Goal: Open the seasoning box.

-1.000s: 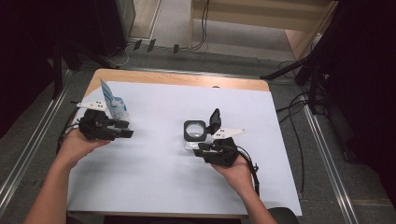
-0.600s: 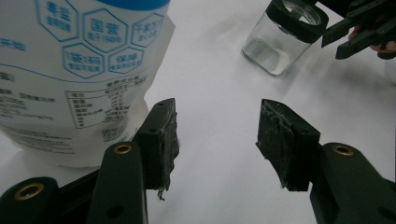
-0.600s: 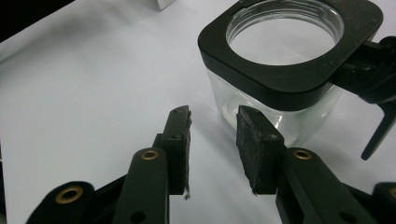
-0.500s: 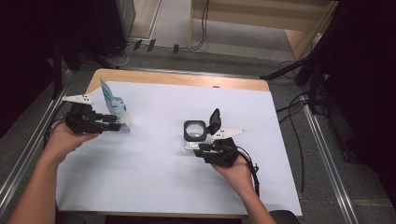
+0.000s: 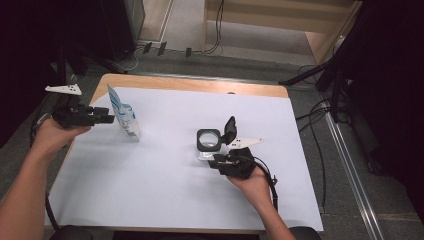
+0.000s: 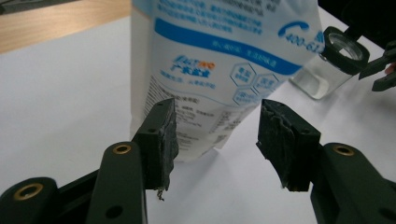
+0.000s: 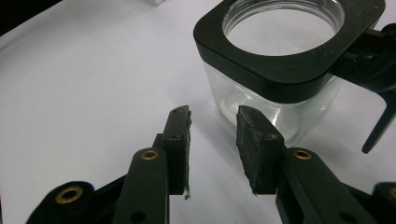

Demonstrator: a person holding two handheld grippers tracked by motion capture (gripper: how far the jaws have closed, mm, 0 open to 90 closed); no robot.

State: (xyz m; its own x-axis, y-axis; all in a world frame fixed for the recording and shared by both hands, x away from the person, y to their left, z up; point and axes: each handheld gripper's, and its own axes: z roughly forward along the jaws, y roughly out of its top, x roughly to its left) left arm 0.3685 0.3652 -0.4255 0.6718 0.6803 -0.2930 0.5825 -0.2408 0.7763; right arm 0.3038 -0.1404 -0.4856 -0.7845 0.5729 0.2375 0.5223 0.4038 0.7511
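Light: even and soft on the white counter point(image 5: 165, 175), with dark surroundings.
Shadows: faint beneath the left claw point(image 6: 215, 135).
Focus: pouch point(image 6: 219, 70) print beyond the left claw sharp; jar point(image 7: 275, 60) beyond the right claw point(image 7: 212, 135) slightly soft.
Glare: none.

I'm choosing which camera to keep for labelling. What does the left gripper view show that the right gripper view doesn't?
Left gripper view alone: the white pouch with blue print standing upright just beyond the open left gripper, and a strip of wooden table edge. Right gripper view alone: the right gripper, open with nothing between its pads. Both: the clear square glass jar with a black collar and the white sheet.
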